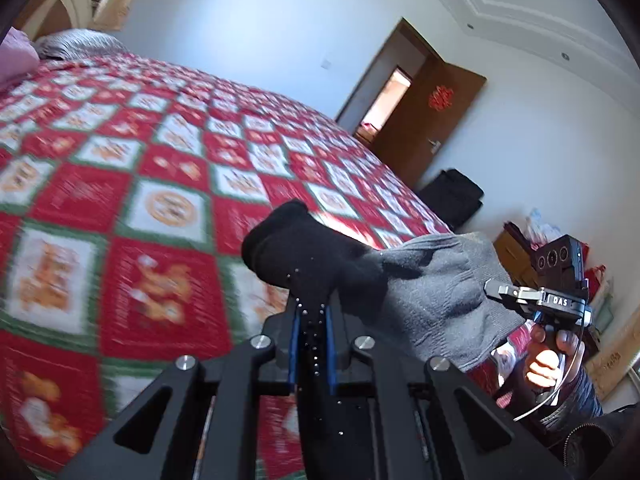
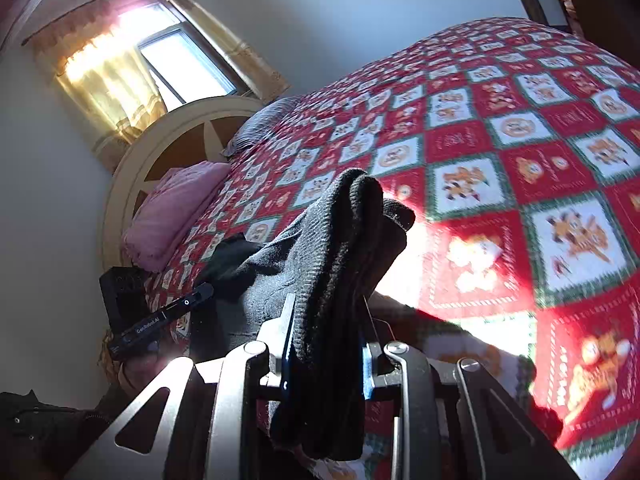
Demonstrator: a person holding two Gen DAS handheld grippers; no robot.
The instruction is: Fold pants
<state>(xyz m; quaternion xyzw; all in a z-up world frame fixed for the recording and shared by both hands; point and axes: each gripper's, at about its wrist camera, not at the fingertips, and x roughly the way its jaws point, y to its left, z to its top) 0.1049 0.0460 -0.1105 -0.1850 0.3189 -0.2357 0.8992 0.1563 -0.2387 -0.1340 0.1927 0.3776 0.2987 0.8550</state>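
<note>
The pants are dark grey and black knitted cloth, held up above the bed between both grippers. My left gripper is shut on a black bunch of the cloth, which bulges out above its blue pads. The grey part stretches right to my right gripper, held by a hand. In the right wrist view, my right gripper is shut on a thick fold of the pants, which hangs down between the fingers. The cloth runs left toward the left gripper.
A bed with a red, white and green patterned quilt fills the space below. A pink pillow and a grey pillow lie by the headboard, under a window. A brown door and black bag stand beyond the bed.
</note>
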